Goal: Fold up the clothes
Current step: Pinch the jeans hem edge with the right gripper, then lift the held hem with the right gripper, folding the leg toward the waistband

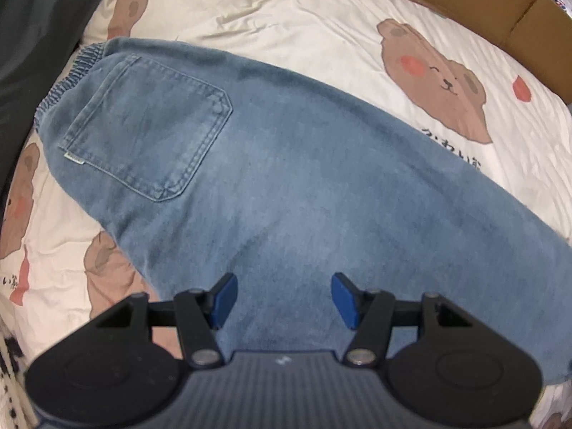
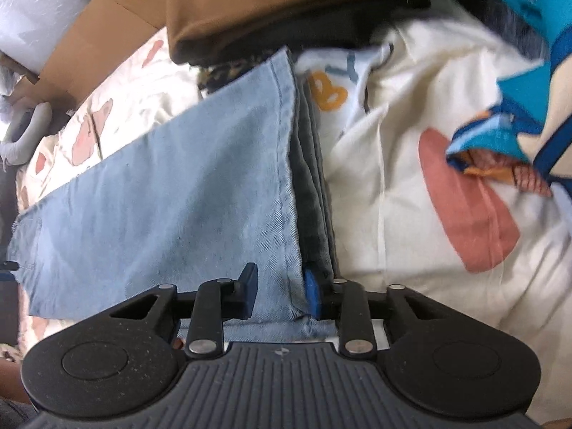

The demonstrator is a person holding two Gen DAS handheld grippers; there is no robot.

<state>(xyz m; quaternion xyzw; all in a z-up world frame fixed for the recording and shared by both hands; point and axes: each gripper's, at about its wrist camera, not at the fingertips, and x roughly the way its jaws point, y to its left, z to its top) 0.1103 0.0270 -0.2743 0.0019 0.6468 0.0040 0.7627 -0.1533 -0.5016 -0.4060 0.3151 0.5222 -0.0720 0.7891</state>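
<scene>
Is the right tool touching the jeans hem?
Touching. In the right wrist view the right tool straddles the jeans at the hem; the denim fills the space between both blue pads.

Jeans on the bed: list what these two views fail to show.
- Left wrist view: the jeans run under the left gripper, so the leg ends are cut off.
- Right wrist view: the waistband is out of frame; the right gripper hides the hem corner.
</scene>
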